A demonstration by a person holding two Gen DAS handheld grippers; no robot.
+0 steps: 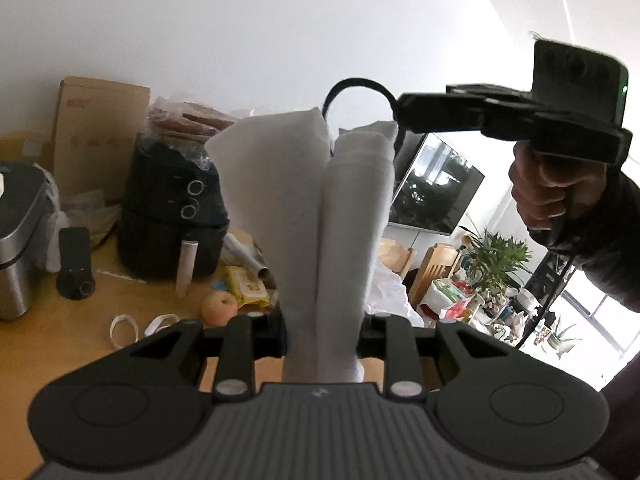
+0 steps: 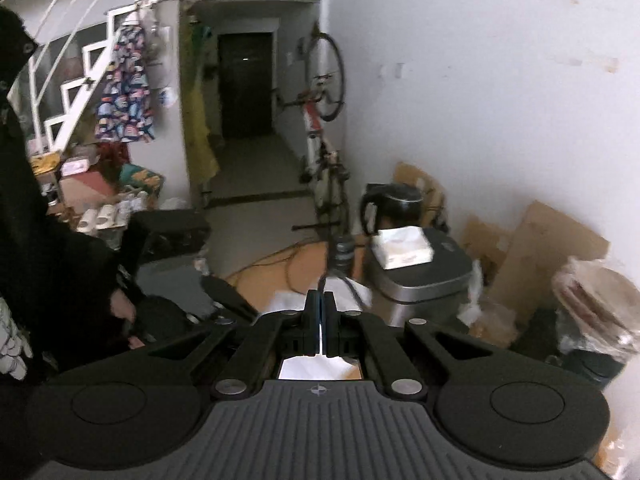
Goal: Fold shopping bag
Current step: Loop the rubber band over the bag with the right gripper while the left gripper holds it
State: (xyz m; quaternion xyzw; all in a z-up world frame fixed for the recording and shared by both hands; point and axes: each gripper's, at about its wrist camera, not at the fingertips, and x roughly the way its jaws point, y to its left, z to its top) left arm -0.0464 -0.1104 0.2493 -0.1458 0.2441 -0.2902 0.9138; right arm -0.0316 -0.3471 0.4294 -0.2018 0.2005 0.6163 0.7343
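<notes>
The white shopping bag (image 1: 316,208), gathered into thick vertical folds, stands in the centre of the left wrist view, lifted clear of the wooden table (image 1: 132,300). The left gripper (image 1: 322,336) is clamped on its lower end, jaws part-way apart with the bundled cloth between them. The right gripper (image 1: 404,114) reaches in from the upper right, jaws together on the black handle strap (image 1: 352,86), which loops above the bag's top edge. In the right wrist view the same jaws (image 2: 320,308) sit pressed together at centre, strap trailing beyond the tips.

Risks, as judged:
- Bag hangs between only two holds. If the strap slips through the thin pinch, the top will flop and the folds open.
- Left hold is on a bulky bundle; outer layers may slide out if pulled hard.
- Table at lower left is crowded: apple (image 1: 218,308), air fryer (image 1: 172,208), loose white loops (image 1: 124,328). Setting down there could snag or crease the bag.
</notes>
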